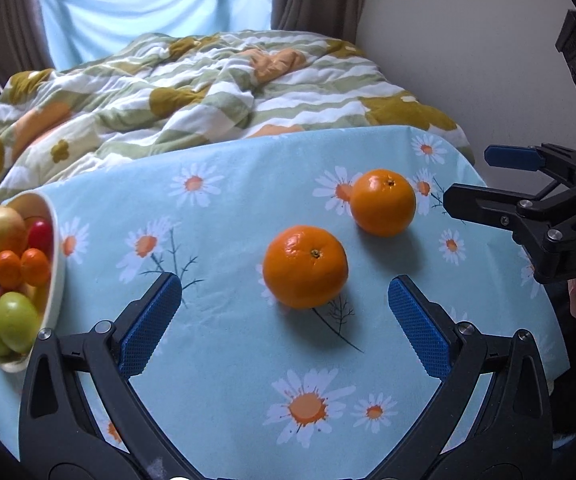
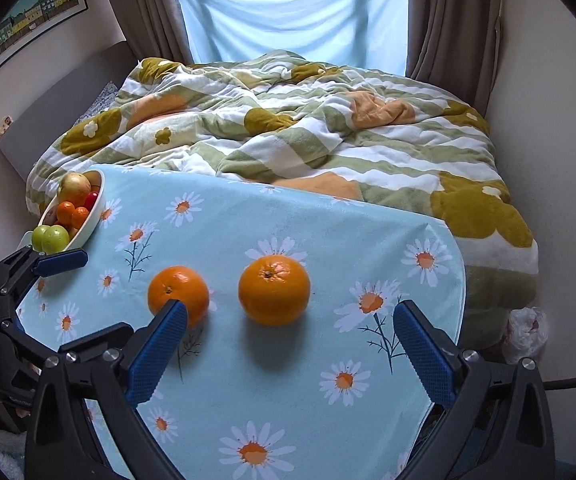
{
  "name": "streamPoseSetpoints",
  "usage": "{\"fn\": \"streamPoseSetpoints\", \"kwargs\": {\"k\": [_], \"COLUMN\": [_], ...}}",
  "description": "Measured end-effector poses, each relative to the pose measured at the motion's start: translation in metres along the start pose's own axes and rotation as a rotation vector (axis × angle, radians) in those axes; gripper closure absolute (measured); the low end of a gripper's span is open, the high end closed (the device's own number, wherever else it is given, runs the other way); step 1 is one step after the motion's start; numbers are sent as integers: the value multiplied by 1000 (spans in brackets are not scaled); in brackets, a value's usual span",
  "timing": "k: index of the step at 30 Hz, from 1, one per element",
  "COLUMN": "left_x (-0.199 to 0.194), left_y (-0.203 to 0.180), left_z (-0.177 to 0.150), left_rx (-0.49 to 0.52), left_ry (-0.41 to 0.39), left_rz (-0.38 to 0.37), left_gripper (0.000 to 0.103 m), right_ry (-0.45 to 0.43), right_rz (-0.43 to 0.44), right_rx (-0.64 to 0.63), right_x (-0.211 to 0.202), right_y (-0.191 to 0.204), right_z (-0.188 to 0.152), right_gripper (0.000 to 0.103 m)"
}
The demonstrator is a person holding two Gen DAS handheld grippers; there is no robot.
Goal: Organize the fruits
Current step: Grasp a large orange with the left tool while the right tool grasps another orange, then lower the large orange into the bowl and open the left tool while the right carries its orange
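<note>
Both grippers released above the counter; two oranges loose, bowl at far left.

The left gripper (image 1: 284,320) and right gripper (image 2: 289,346) each hold their blue fingers (image 1: 152,324) spread wide, grasping nothing. On the daisy-print counter (image 1: 228,360), the near orange (image 1: 305,266) lies ahead of the left gripper; the far orange (image 1: 383,202) lies apart, further right. The fruit-filled bowl (image 1: 58,264) sits at the counter's left edge. A bed (image 2: 288,132) lies beyond.

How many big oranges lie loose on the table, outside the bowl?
2. One orange lies toward the side of the bowl, the other orange lies beside it, farther from the bowl. They do not touch. More fruit may be hidden inside the bowl.
</note>
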State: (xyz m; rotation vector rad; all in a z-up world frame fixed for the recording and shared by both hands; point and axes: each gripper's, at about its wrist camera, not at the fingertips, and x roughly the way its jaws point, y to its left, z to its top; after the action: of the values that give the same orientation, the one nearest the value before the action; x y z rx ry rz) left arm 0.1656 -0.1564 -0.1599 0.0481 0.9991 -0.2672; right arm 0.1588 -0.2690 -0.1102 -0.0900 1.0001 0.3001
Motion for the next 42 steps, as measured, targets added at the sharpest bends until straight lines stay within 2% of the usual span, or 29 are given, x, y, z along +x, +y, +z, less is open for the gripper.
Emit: {"fn": "streamPoseSetpoints", "kwargs": {"k": [2, 8, 10, 11, 12, 13, 20, 30, 32, 35, 42], "left_x": [10, 38, 43, 46, 50, 53, 54, 51, 51, 49, 45], "left_y": [-4, -9, -11, -12, -14, -14, -15, -6, -3, 1, 6], "left_z": [0, 3, 3, 4, 4, 3, 2, -2, -3, -4, -9], "left_rx": [9, 17, 23, 26, 29, 33, 39, 30, 17, -11, -33], "left_ry": [5, 38, 41, 48, 58, 66, 64, 70, 71, 72, 77], "left_rz": [0, 7, 10, 10, 11, 11, 13, 44, 41, 39, 48], "left_gripper": [0, 10, 18, 28, 34, 37, 37, 38, 38, 38, 38], "right_ry": [14, 35, 42, 46, 48, 49, 66, 104, 106, 124, 132], "right_rz": [5, 11, 22, 26, 30, 33, 64, 115, 119, 149, 140], "right_rx": [-6, -35, -34, -32, -31, -32, -52, -85, -90, -77, -98], "right_x": [11, 32, 37, 39, 41, 43, 54, 75, 78, 86, 89], "right_y": [-6, -17, -20, -21, -22, -22, -19, -8, -6, -2, 4], "right_z": [-1, -5, -6, -6, -6, -6, -5, -2, -1, 2, 3], "right_gripper": [0, 0, 1, 1, 1, 1, 1, 27, 28, 37, 47]}}
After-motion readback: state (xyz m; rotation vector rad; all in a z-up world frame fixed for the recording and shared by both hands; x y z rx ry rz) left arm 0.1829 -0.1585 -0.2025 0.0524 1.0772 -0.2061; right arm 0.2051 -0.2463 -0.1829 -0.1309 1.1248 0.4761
